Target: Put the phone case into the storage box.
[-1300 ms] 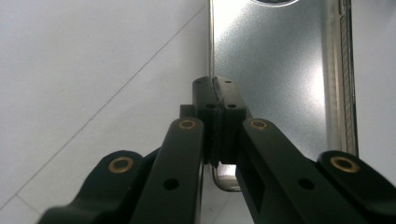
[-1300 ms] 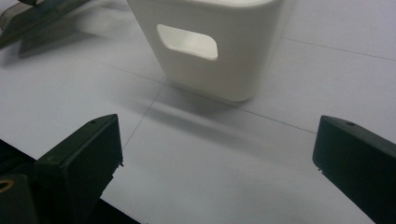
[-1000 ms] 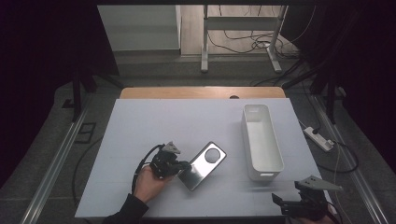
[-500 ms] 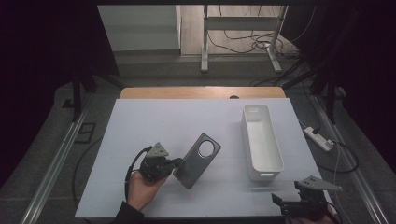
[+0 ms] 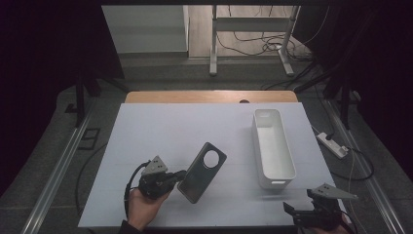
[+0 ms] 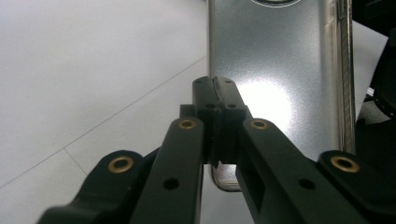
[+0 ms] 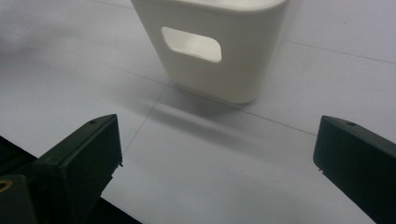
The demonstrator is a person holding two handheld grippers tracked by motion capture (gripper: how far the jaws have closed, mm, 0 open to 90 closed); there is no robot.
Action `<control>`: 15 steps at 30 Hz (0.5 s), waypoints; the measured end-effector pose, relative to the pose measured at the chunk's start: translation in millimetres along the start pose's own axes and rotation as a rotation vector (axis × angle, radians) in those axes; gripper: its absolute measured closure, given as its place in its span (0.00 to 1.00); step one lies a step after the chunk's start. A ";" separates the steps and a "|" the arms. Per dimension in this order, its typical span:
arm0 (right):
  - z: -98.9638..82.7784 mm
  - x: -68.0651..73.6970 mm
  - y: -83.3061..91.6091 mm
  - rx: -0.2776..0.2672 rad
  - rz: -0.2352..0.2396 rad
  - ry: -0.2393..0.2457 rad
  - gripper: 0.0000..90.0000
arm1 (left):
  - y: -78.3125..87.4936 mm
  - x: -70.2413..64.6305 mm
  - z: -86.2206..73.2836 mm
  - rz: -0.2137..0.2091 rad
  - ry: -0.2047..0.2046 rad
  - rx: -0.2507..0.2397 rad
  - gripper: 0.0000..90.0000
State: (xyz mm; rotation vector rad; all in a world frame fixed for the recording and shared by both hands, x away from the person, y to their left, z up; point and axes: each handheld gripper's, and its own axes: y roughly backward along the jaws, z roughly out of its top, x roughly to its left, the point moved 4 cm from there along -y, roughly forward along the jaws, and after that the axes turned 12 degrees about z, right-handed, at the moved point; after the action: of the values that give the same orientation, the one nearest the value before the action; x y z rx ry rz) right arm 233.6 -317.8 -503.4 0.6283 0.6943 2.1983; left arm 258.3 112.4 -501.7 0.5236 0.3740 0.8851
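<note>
A dark grey phone with a round camera ring is held off the white table, tilted, at front centre-left. My left gripper is shut on the phone's lower left edge. In the left gripper view the jaws of my left gripper pinch the edge of the phone's shiny back. My right gripper rests at the table's front right corner, open. In the right gripper view, nothing lies between the jaws of the right gripper, which face the end of the white bin.
The long white bin stands at the right, running front to back, with nothing showing inside. A wooden strip borders the table's far edge. A power strip lies on the floor to the right.
My left hand has drawn leftward and slightly up with the phone, which has lifted off the table and tilted steeper. The right gripper has kept still.
</note>
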 end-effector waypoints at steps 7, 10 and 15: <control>1.7 3.5 1.6 -0.003 0.070 -0.015 0.00 | 2.0 -0.6 -1.1 0.000 -0.003 -0.003 0.99; 6.2 5.7 3.9 -0.019 0.068 0.019 0.00 | 1.9 -1.0 -0.5 0.003 -0.009 -0.005 0.99; 17.6 9.8 8.5 -0.068 0.109 0.059 0.01 | 2.1 -2.3 1.6 0.014 -0.024 -0.012 0.99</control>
State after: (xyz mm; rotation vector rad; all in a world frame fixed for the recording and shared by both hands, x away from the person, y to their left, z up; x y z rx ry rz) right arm 234.3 -310.3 -482.8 0.5807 0.6255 2.3395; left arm 256.5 111.2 -499.0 0.5263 0.3436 0.8936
